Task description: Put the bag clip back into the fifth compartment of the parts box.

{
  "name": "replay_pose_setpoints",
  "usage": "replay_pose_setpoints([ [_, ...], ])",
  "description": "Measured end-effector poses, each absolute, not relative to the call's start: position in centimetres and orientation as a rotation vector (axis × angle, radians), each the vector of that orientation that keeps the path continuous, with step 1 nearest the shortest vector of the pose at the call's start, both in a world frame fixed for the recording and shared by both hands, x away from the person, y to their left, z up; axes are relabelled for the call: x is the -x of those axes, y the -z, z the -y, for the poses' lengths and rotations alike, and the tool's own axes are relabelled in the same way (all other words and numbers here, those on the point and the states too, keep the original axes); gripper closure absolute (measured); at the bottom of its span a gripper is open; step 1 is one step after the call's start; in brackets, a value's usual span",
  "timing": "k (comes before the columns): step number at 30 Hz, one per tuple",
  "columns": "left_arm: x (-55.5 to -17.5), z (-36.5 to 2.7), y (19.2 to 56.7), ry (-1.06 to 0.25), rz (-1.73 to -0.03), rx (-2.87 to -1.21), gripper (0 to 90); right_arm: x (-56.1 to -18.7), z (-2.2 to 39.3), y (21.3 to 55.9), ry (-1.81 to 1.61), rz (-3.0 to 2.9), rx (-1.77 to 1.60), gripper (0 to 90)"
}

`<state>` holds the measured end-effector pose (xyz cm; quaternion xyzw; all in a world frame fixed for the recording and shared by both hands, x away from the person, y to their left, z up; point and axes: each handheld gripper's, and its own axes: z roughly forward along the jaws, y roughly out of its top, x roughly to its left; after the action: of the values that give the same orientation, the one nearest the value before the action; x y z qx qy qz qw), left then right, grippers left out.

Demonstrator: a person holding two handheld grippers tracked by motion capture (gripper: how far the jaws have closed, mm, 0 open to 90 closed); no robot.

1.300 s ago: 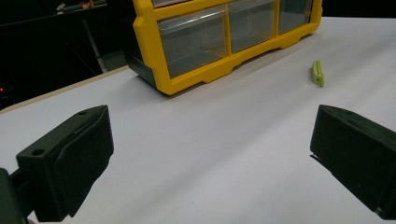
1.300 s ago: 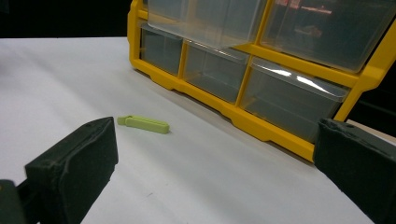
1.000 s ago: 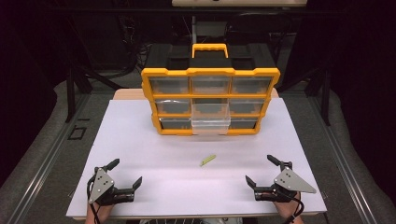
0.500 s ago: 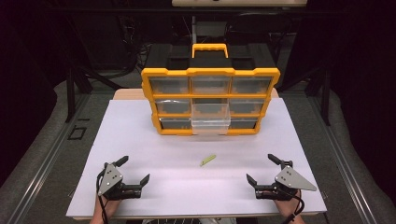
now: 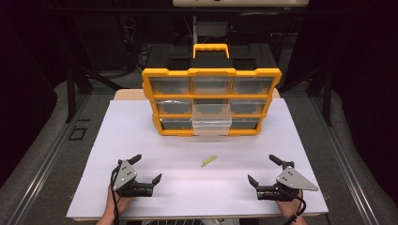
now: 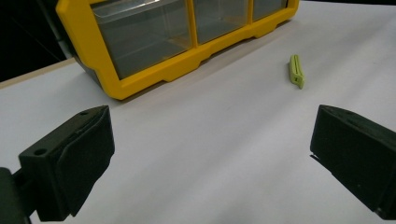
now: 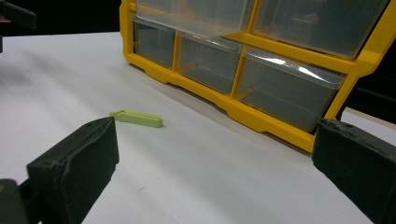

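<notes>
On the white worktop (image 5: 141, 140) we keep the left tool (image 5: 146, 169) and right tool (image 5: 265, 171) wide open, flanking the green clip (image 5: 209, 161) lying before the organizer's pulled-out drawer (image 5: 211, 124), ready to grasp.

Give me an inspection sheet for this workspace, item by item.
Surface: white table top, flat and clean.
Job's things: small green clip lying flat, apart from both grippers; yellow drawer cabinet behind it, its clear middle drawer in the bottom row pulled out.
Clutter: nothing seen.
Grippers: left gripper and right gripper both open, holding nothing, near the table's front edge.
Cables: a black cable trails from the left gripper.
Surroundings: dark, with stands and wiring behind the table.
</notes>
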<state>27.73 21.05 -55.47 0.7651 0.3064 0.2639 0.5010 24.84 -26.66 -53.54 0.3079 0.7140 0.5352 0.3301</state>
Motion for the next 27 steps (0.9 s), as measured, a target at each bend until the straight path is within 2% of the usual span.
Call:
replay_pose_setpoints([
  [12,-28.8,-19.3,55.1,-0.559,-0.736,-1.925,0.0,-24.9,26.6,53.6,-1.386,-1.881,-0.803,0.3],
  [27,-30.9,-14.9,54.7,-0.480,-0.709,-2.055,0.0,-24.8,26.6,53.6,-1.371,-1.889,-0.811,0.5],
])
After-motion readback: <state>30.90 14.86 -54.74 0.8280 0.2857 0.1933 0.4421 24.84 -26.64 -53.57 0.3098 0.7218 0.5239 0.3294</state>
